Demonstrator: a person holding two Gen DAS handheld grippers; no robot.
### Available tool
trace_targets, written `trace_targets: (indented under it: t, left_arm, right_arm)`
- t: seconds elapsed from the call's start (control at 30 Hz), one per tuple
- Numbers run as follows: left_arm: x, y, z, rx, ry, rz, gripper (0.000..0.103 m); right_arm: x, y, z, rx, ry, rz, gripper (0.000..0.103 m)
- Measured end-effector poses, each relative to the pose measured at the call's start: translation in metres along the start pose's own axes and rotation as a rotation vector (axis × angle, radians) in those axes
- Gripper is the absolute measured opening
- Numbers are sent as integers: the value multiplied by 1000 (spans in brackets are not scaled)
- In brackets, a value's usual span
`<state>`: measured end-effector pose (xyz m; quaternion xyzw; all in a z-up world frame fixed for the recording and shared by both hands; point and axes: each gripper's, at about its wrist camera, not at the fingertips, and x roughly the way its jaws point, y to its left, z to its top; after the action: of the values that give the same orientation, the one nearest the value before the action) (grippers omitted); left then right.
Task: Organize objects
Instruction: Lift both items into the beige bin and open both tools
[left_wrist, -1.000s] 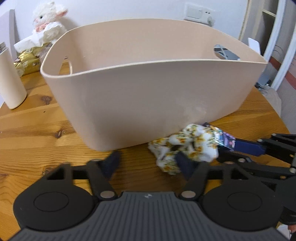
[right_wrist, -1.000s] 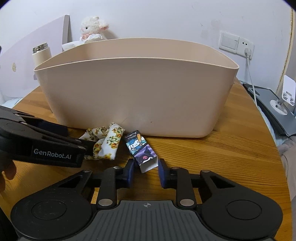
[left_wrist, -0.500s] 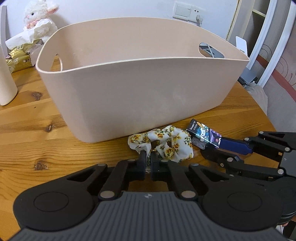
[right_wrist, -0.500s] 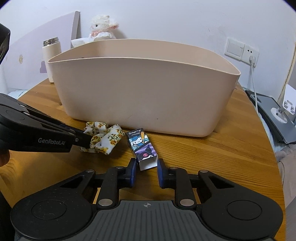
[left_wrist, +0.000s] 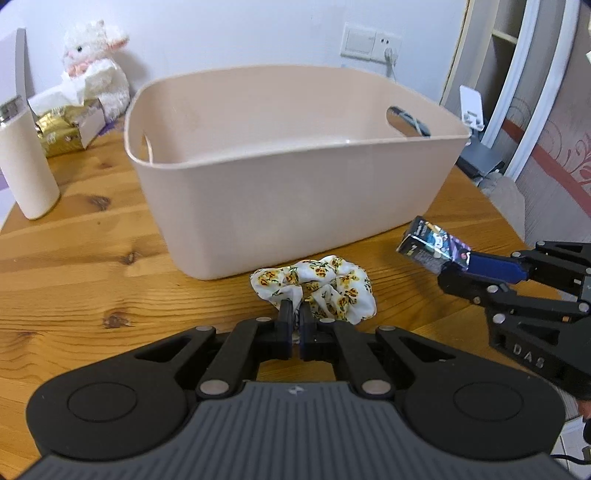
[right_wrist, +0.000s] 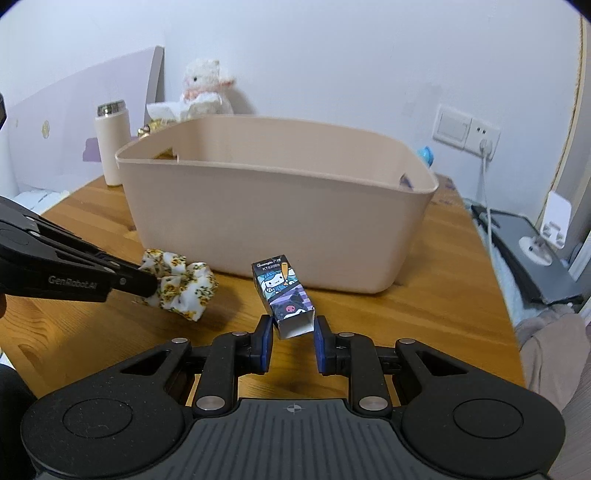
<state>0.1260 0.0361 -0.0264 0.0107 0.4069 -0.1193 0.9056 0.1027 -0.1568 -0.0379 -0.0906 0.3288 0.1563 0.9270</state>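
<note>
left hand-held gripper (left_wrist: 294, 316): pinched tight on the scrunchie (left_wrist: 318, 288), table (left_wrist: 74, 258) side of the bin (left_wrist: 295, 192)
right hand-held gripper (right_wrist: 293, 334): clamped the box (right_wrist: 284, 295)
right view only: box's open end
vs earlier: both lifted higher; bin's inside now showed

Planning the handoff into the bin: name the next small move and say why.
Probably carry both forward over the bin's rim. The left gripper is shut on the floral scrunchie, the right gripper on the cartoon box, which looks raised in the left view; the bin stands just behind them.
</note>
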Motion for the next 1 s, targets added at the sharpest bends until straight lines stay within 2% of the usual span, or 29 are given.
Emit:
trace_targets:
  t: [0.33, 0.53, 0.77, 1.0]
  left_arm:
    - [-57, -6, 22, 35, -143, 11, 4]
    - [-75, -7, 43, 38, -217, 41, 4]
    - [-70, -1, 76, 31, -260, 84, 4]
    - [-36, 6, 106, 10, -237, 137, 4]
  right_arm:
    - [-42, -8, 24, 5, -131, -27, 21]
    - [-54, -18, 47, 24, -203, -48, 21]
    - [-49, -30, 78, 60, -252, -74, 21]
    - [-24, -40, 102, 98, -253, -100, 21]
